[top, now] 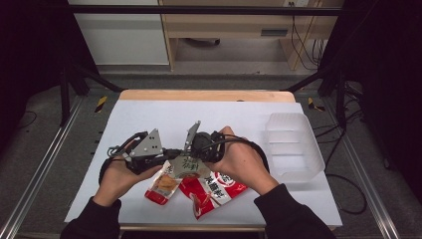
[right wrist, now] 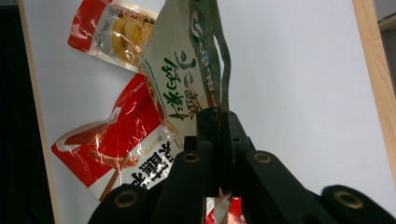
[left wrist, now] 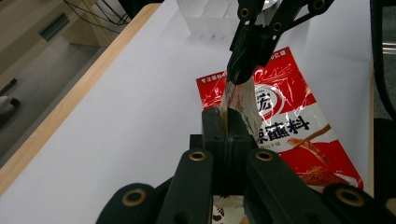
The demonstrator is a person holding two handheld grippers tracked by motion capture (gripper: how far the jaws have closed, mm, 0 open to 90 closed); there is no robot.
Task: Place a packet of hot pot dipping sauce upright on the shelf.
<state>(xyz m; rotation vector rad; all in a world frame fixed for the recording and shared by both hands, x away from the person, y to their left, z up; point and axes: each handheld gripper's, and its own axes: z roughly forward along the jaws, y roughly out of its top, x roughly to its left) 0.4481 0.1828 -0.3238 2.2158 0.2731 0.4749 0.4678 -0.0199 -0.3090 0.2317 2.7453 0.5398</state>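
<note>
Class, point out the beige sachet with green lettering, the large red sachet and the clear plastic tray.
beige sachet (right wrist: 180, 70), right gripper view, its printed face.
large red sachet (left wrist: 299, 126), left gripper view, its white label band.
clear plastic tray (top: 314, 158), high view, its right wall.

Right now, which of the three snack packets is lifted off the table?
The beige packet with green lettering: both grippers pinch it in the air. The large red packet and the small red-and-yellow packet lie flat.

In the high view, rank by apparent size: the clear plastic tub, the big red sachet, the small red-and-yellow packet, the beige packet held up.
1. Clear plastic tub
2. Big red sachet
3. Small red-and-yellow packet and beige packet: look alike; the beige one is raised and partly hidden, so unranked.
</note>
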